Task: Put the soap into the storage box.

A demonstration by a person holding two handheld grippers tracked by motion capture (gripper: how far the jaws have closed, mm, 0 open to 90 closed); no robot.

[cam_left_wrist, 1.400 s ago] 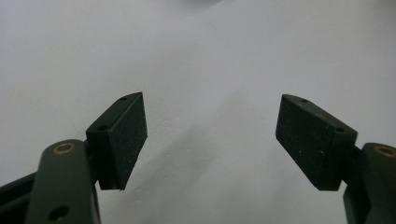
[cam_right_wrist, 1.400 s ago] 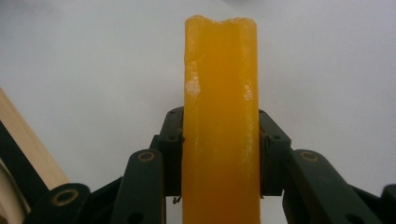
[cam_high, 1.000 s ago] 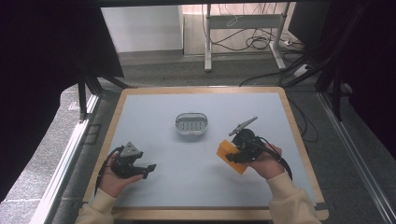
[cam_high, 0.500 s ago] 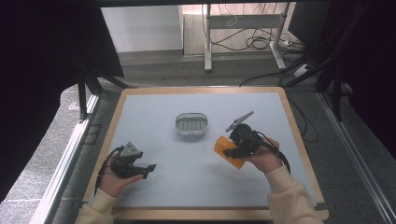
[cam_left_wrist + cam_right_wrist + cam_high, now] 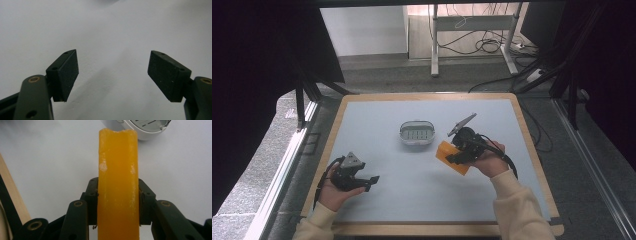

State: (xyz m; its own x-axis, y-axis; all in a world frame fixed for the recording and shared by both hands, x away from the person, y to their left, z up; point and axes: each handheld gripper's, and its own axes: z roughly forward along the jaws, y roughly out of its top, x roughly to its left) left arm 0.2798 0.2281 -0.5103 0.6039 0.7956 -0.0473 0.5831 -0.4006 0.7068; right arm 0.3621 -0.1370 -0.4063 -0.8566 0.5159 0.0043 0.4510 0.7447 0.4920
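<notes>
2 tools are in use: the right tool (image 5: 117,202) is clamped across an orange soap bar (image 5: 117,195), held above the tabletop (image 5: 377,125) near the soap dish (image 5: 417,134). The bar looks stiff, light and probably slippery; grip its flat sides mid-length. The left tool (image 5: 112,75) stands apart, empty.

Place: you're working in a lab-style recording room.
Bench: your wood-edged table (image 5: 532,150) has a pale blue-grey top.
Surroundings: black curtains (image 5: 257,75) flank you.
Floor: grey carpet, loose cables (image 5: 482,45), metal desk legs (image 5: 434,45) ahead.
</notes>
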